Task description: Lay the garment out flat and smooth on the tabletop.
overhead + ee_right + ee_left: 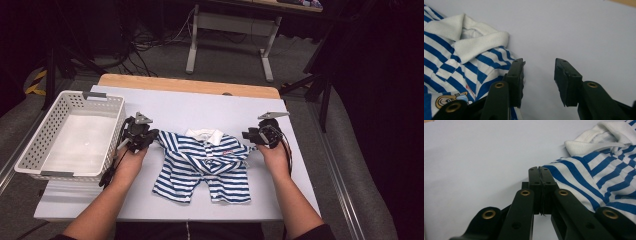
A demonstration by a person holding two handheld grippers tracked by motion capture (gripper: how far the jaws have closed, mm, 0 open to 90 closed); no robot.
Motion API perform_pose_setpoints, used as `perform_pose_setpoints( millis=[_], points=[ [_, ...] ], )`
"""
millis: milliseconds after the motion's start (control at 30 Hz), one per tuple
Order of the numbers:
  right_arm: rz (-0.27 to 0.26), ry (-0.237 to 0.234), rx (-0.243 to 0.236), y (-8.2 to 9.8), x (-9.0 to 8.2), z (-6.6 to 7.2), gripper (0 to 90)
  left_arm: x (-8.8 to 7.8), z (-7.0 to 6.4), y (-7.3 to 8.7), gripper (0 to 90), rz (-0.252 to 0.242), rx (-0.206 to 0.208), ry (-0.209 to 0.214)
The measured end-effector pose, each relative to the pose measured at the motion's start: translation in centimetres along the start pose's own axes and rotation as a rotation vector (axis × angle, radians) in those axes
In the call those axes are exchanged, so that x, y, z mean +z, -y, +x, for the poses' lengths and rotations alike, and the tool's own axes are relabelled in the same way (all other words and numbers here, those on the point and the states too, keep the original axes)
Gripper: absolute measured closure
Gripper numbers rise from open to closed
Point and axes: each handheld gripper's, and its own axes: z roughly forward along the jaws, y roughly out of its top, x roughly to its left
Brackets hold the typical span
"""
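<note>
A small blue-and-white striped polo shirt [205, 165] with a white collar lies flat on the pale table [190, 107], collar towards the far side. My left gripper [151, 135] is at the shirt's left sleeve. In the left gripper view its jaws [539, 168] are pressed together, with the hem of the striped sleeve [599, 175] running in between them. My right gripper [248, 135] sits at the shirt's right sleeve. In the right gripper view it [539, 68] stands open, one jaw resting over the edge of the shirt [461, 57] and bare table in the gap.
A white perforated basket [30, 150] stands at the table's left edge, beside my left hand. A wooden strip [190, 85] runs along the table's far edge. Desk legs and cables lie on the floor beyond.
</note>
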Motion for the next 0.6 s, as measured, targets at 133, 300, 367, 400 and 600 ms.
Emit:
perform_pose_setpoints(
  millis=[133,300,367,400,600],
  points=[
    [0.061,-0.028,-0.019,0.4,1.1,0.8,56.4,0.2,0.2,0.1,89.3,-0.002,-0.010,0.024],
    [0.088,-0.088,-0.058,1.1,2.0,2.3,49.9,0.2,0.0,0.1,89.2,-0.005,-0.006,0.035],
    [0.093,-0.088,-0.080,1.4,2.3,2.9,47.2,0.2,0.0,0.1,89.2,-0.001,-0.005,0.040],
    [0.095,-0.084,-0.089,1.4,2.4,3.1,46.4,0.2,0.0,0.1,89.2,-0.002,-0.003,0.041],
    [0.109,-0.077,-0.069,1.7,2.8,3.0,51.6,0.6,0.0,0.3,89.1,0.012,-0.007,0.052]
  ],
)
